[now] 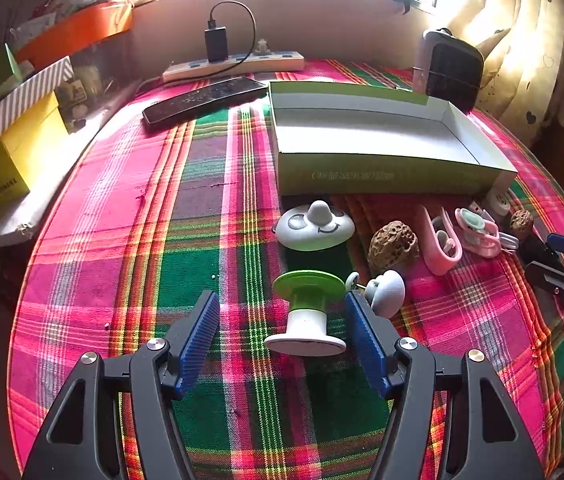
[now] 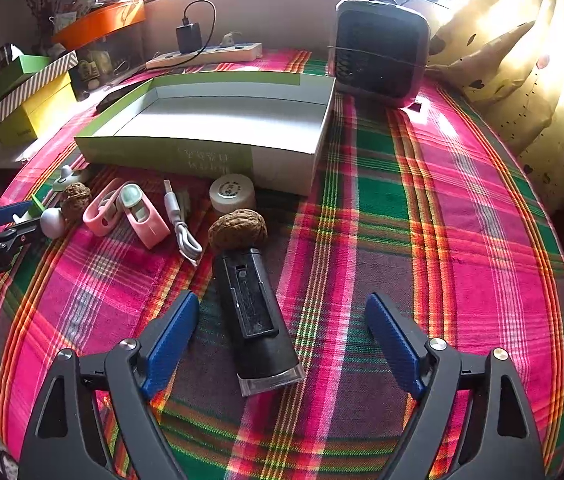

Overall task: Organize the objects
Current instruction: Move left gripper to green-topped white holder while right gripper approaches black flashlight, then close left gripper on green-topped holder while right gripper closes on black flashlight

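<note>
Green-topped and white-based, a spool-shaped stand (image 1: 307, 312) lies on the plaid cloth (image 1: 202, 216) between the left gripper's (image 1: 282, 320) spread fingers, seemingly untouched. The right gripper (image 2: 282, 332), also spread, straddles a black trimmer (image 2: 254, 312) near the box (image 2: 202, 156).

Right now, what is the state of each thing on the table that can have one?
Left hand-held gripper: open, around the green and white spool, not touching.
Right hand-held gripper: open, holding nothing.
Box: open, empty.
Black trimmer: lying flat.
Charger: plugged into power strip.
</note>
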